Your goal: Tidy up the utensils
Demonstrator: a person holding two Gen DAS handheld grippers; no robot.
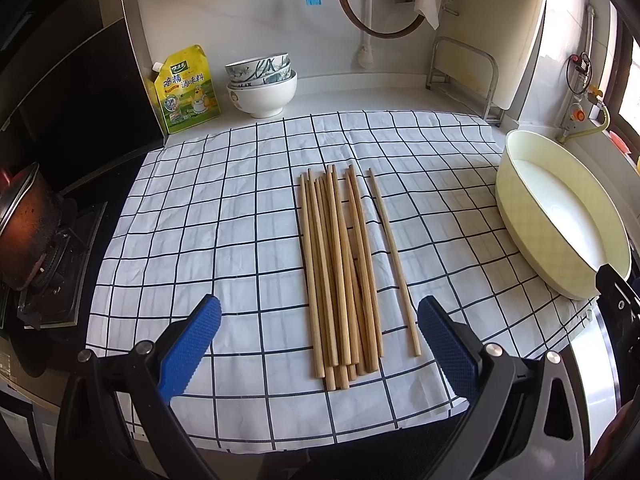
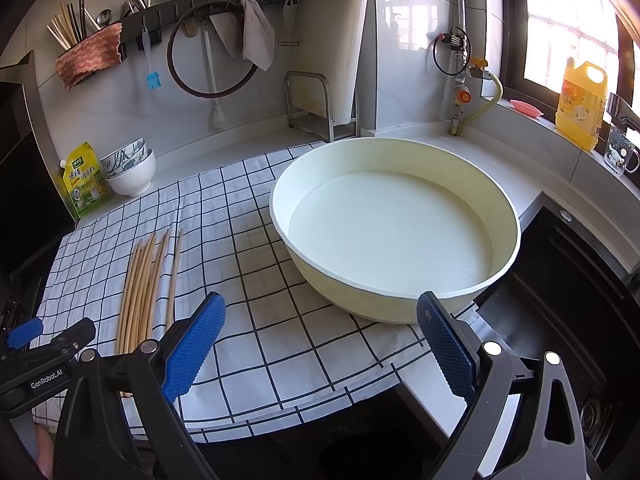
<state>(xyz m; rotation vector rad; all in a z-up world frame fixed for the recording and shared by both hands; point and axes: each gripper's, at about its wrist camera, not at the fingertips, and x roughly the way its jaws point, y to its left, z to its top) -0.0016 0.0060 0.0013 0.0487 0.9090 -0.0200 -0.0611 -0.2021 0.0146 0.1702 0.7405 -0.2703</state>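
Several wooden chopsticks (image 1: 340, 272) lie in a bundle on the checked cloth (image 1: 224, 216), one chopstick (image 1: 394, 264) a little apart on the right. My left gripper (image 1: 320, 340) is open and empty, just in front of the bundle's near ends. My right gripper (image 2: 320, 340) is open and empty in front of the cream basin (image 2: 396, 224), which holds nothing. In the right wrist view the chopsticks (image 2: 146, 288) lie to the left, and the left gripper (image 2: 44, 344) shows at the left edge.
A yellow seasoning pouch (image 1: 188, 88) and stacked bowls (image 1: 262, 84) stand at the back. A stove with a pot (image 1: 24, 232) is at the left. The sink (image 2: 568, 300) lies to the right of the basin. A wall utensil holder (image 2: 76, 28) holds chopsticks.
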